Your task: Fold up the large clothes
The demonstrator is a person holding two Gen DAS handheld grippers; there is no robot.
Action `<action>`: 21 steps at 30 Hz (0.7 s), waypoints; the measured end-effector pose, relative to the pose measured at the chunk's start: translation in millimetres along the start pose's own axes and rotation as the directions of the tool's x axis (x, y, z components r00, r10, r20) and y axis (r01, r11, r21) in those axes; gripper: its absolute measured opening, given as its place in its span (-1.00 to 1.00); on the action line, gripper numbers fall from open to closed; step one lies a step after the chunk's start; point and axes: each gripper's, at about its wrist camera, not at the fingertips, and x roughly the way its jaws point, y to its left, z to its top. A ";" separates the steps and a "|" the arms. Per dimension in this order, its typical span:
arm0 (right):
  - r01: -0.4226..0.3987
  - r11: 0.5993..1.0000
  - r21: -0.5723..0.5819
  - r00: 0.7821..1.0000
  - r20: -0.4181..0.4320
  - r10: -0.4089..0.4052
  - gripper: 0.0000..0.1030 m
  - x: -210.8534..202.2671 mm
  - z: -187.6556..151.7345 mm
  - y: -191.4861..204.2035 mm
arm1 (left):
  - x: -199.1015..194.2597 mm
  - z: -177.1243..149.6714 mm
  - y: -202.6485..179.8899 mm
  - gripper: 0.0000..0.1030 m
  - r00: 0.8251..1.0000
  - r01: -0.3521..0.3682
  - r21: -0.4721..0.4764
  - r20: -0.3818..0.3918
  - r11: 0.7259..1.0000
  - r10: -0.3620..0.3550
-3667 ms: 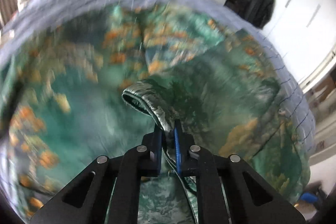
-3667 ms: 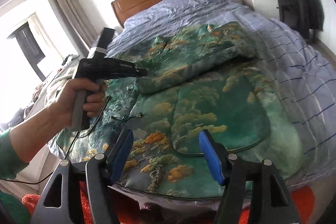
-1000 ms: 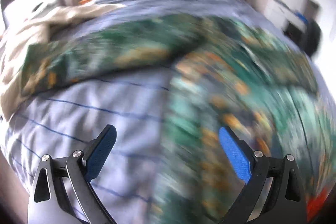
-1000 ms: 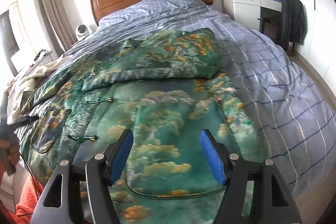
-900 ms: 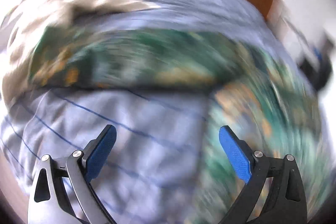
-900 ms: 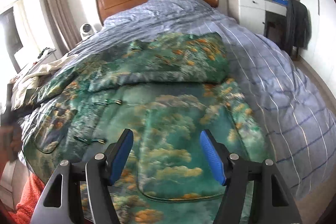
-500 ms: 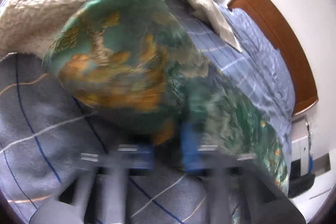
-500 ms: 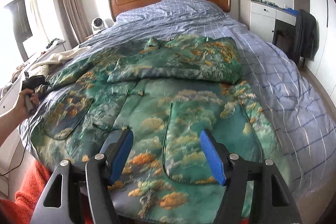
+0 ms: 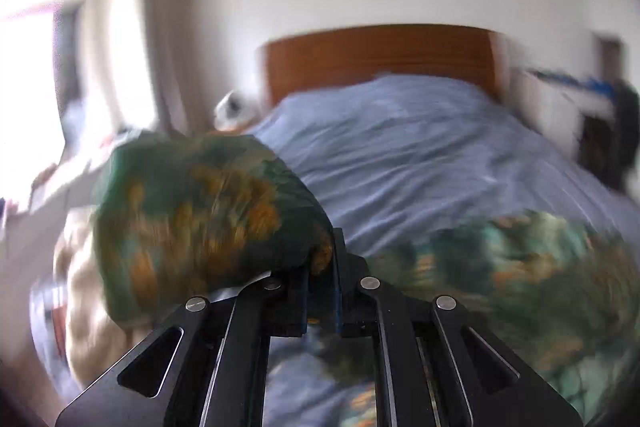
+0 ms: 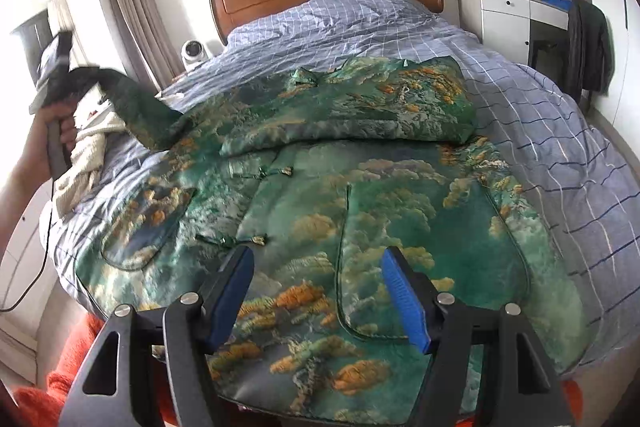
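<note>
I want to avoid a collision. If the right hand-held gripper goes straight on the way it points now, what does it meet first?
Probably the green jacket spread on the bed. The right hand-held gripper is open and tilts down toward the jacket's front panel; nothing else shows in between, though depth is unclear.

A green and orange patterned jacket (image 10: 360, 195) lies spread across a bed (image 10: 560, 131) with a blue checked cover. At lower centre, the right gripper (image 10: 318, 291) hangs above the hem, jaws apart, gripping nothing. At upper left, a hand (image 10: 48, 131) raises the left gripper (image 10: 60, 83), lifting one sleeve (image 10: 140, 107) off the bed.
</note>
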 end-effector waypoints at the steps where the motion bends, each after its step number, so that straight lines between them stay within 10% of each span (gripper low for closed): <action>1: -0.001 1.000 0.004 1.000 0.005 0.001 0.33 -0.8 1.0 0.0 | -9.3 1.8 -34.6 -0.87 0.999 0.034 0.092 0.029 0.995 -0.036; 5: 0.016 1.000 0.011 1.000 0.023 -0.016 0.33 -7.0 1.5 -7.9 | -20.4 -32.0 -150.4 -0.82 0.989 0.103 0.416 0.057 0.903 -0.139; 9: 0.052 0.997 0.049 0.999 0.008 -0.052 0.33 -10.8 -2.9 -28.8 | -1.4 -104.6 -229.0 0.12 0.963 0.271 0.571 -0.165 0.775 -0.215; 12: 0.089 0.993 0.080 0.996 -0.001 -0.089 0.33 -16.3 -2.9 -46.8 | -7.0 -147.2 -237.1 0.18 0.934 0.354 0.583 -0.267 0.731 -0.239; 16: 0.111 0.991 0.079 0.994 -0.005 -0.111 0.33 -16.3 8.4 -58.7 | -41.0 -154.2 -195.9 0.74 0.916 0.397 0.495 -0.266 0.773 -0.300; 21: -0.064 0.993 0.101 0.998 0.001 0.064 0.34 28.3 66.9 -52.2 | -62.8 -150.7 -135.1 0.75 0.905 0.397 0.338 -0.301 0.853 -0.301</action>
